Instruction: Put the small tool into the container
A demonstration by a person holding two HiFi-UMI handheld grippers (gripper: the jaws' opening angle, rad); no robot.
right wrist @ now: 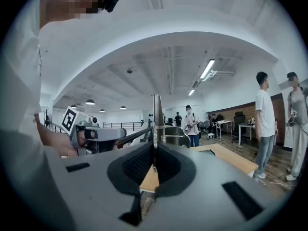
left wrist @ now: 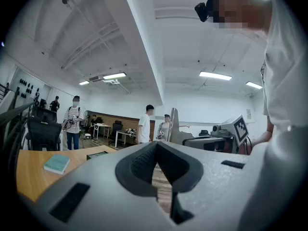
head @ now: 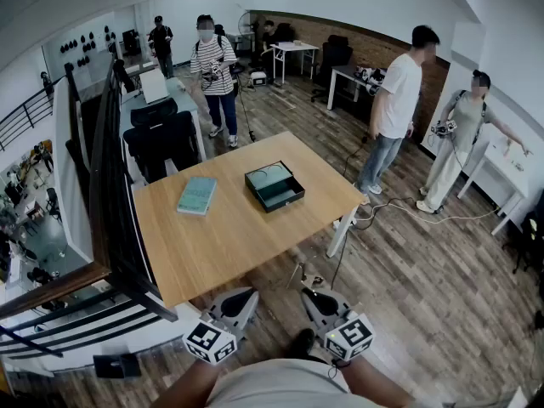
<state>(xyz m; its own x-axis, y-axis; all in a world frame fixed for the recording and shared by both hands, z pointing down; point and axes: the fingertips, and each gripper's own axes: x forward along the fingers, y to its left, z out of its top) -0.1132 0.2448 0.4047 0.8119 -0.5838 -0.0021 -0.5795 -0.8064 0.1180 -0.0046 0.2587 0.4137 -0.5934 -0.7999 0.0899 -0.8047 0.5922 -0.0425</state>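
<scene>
The container is a dark green open box [head: 274, 187] lying on the right half of the wooden table [head: 229, 236]. It also shows small and far off in the left gripper view as a dark box [left wrist: 98, 154]. I see no small tool on the table or in either gripper. Both grippers are held low at the near table edge, close to the person's body. My left gripper [head: 245, 296] is shut with nothing in it. My right gripper [head: 311, 296] is shut too, its jaws meeting in a thin upright edge [right wrist: 156, 119] with nothing between them.
A teal book [head: 197, 195] lies on the table left of the box. Several people stand on the wooden floor beyond the table, and one person [head: 393, 109] is near its far right corner. A cable [head: 399, 215] trails over the floor there. A black railing [head: 119, 228] runs along the left.
</scene>
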